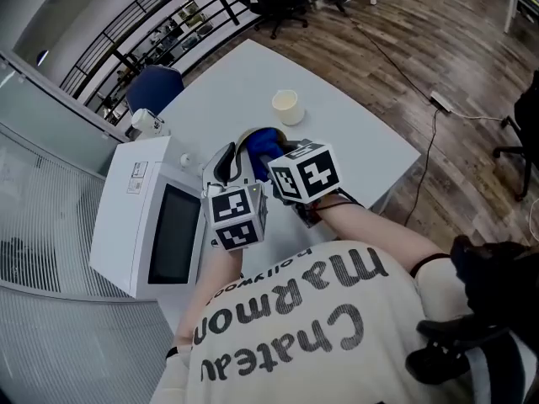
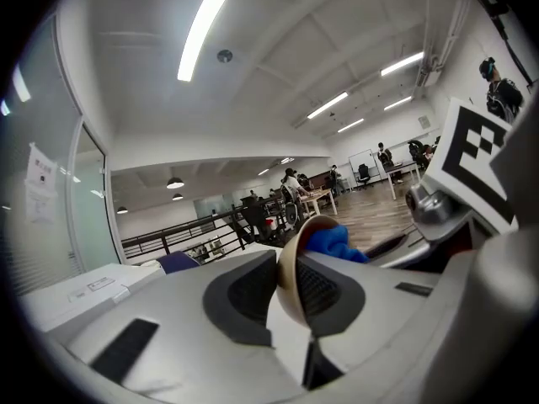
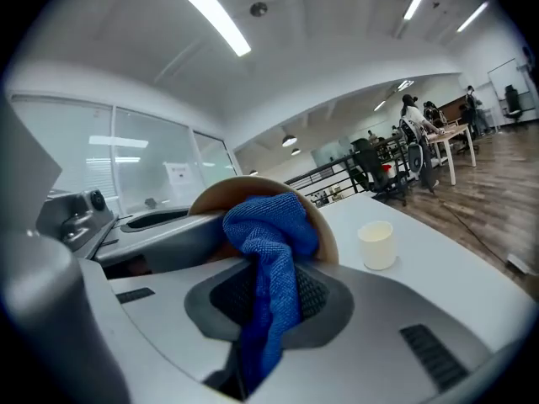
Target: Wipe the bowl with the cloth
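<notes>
1. Left gripper view: the left gripper point(image 2: 290, 297) has its jaws drawn narrow, pinching the wall of the tan bowl point(image 2: 289, 255) just under the rim. The bowl is tipped on edge with its opening facing right. The blue cloth point(image 2: 334, 244) bulges out of that opening.
2. Right gripper view: the right gripper point(image 3: 269, 301) is clamped on the cloth. The wad is pushed against the bowl's inner wall and a tail hangs down between the jaws. A cup point(image 3: 376, 244) stands on the white table point(image 3: 455, 276), well apart to the right.
3. Head view: both grippers sit close together over the table in front of the person. The cloth shows as a blue patch just beyond the marker cubes point(image 1: 305, 173). A microwave point(image 1: 160, 225) sits at the left.
4. Doing the wipe well (judgement):
   - The left pinch is on a thin wall, so the bowl can pivot. Hold it firm and steady.
   - Sweep the wad round the inside by rolling the right wrist, with light pressure.
   - Turn the bowl to reach fresh wall rather than over-reaching.
   - Keep the loose tail from snagging on the rim.
5. Hard to read:
   - The cloth covers the bowl's inside bottom, so how clean it is can't be told.
   - In the head view the cubes hide nearly all of the bowl.
   - No view shows the bowl's underside. It looks lifted clear of the table, but that is a guess.
   - How far the left pads overlap the wall is unclear.
</notes>
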Tool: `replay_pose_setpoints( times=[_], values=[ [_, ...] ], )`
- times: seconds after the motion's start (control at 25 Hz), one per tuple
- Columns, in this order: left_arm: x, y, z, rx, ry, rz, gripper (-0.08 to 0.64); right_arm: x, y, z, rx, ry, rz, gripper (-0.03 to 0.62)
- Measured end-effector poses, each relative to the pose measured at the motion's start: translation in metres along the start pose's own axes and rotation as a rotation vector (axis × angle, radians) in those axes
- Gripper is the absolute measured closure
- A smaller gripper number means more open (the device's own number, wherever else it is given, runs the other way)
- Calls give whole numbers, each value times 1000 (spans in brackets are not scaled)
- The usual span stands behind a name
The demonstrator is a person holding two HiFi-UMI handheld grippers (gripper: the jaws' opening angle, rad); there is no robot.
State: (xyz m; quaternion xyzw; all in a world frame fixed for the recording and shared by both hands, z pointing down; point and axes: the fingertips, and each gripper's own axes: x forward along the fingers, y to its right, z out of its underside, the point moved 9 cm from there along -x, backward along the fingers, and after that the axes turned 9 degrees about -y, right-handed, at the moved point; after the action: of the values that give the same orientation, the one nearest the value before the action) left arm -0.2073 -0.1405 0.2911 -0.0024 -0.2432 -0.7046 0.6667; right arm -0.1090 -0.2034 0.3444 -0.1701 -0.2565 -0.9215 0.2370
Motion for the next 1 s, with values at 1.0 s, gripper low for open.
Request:
replay_pose_setpoints(
  times=[1.0],
  values=[
    [6,4,7,-162,-20,20,515,-18,3,-2,136,135,-212,535]
  ],
)
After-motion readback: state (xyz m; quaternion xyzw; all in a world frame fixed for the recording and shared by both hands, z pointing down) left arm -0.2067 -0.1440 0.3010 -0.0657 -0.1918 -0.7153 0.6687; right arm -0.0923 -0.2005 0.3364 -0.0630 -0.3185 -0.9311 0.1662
